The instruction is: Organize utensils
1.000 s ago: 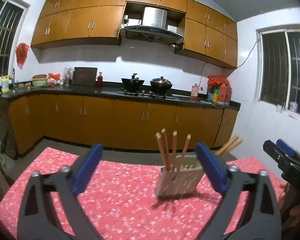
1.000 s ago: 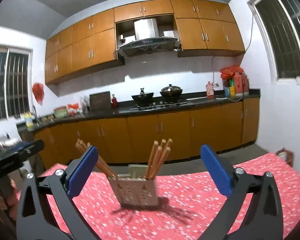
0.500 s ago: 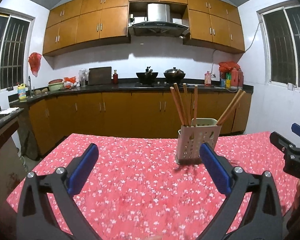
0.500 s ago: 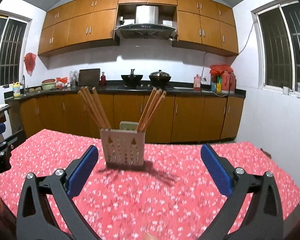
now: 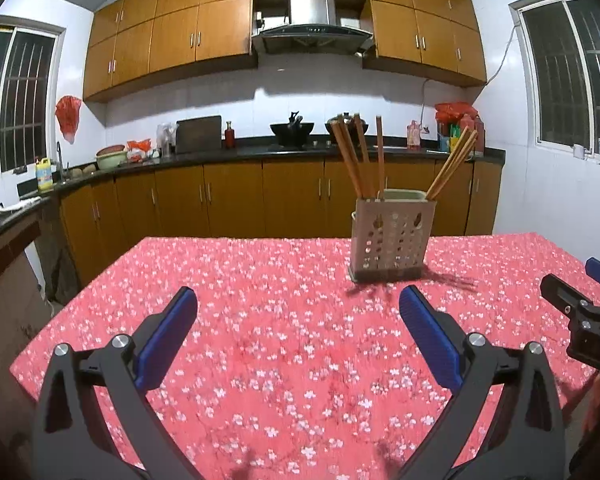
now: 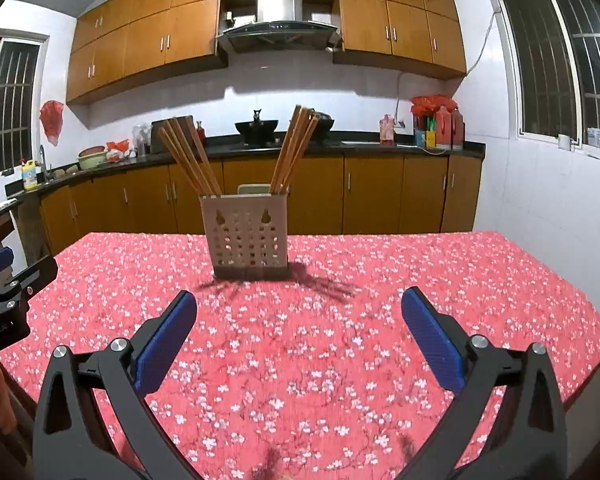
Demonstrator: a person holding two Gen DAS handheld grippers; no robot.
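Looks essentially done: all chopsticks [image 6: 188,160] stand in the holder [image 6: 249,236] centre frame on the red tablecloth [image 6: 340,360], none loose, left gripper [image 5: 296,334] and right gripper [image 6: 298,334] both spread wide, empty.

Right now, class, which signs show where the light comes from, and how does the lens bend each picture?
Left wrist view: the perforated beige plastic utensil holder throws spiky shadows of its wooden chopsticks toward the camera on the red floral tablecloth, so the light sits beyond it. Right wrist view: same shadows; fisheye bows the brown wooden cabinets.
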